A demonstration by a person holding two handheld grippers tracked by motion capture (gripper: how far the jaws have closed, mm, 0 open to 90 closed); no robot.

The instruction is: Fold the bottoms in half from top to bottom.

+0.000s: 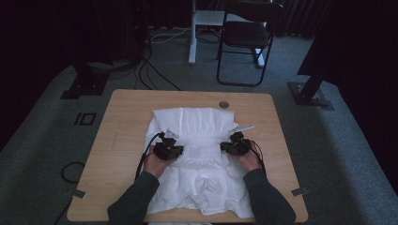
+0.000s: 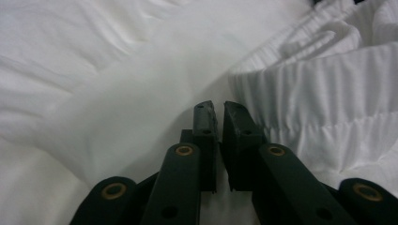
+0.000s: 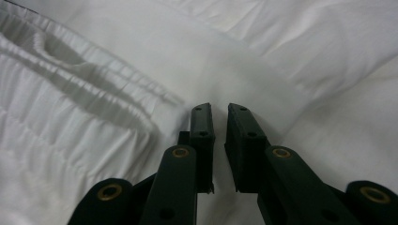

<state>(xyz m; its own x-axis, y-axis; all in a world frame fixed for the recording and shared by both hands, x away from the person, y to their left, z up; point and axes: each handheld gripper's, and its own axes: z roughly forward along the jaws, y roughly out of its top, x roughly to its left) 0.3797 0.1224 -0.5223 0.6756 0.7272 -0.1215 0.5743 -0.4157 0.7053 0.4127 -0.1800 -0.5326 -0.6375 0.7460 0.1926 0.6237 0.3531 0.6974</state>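
Note:
A white garment [image 1: 199, 123] with a gathered elastic band [image 1: 202, 151] lies crumpled on the wooden table [image 1: 123, 117]. My left gripper [image 1: 170, 149] sits at the band's left end and my right gripper [image 1: 233, 146] at its right end, each held by a hand. In the left gripper view the gripper [image 2: 219, 108] has its jaws drawn nearly together on a raised fold of the garment [image 2: 117, 93], beside the ribbed band [image 2: 319, 98]. The right gripper view shows the gripper [image 3: 219, 110] likewise pinched on a ridge of the cloth [image 3: 263, 61], with the band [image 3: 80, 89] to its left.
A round grommet [image 1: 224, 104] is set in the table's far edge. Behind the table stand a black folding chair [image 1: 246, 37], a white desk leg [image 1: 192, 33] and floor cables [image 1: 150, 70]. Bare wood lies to the left and right of the garment.

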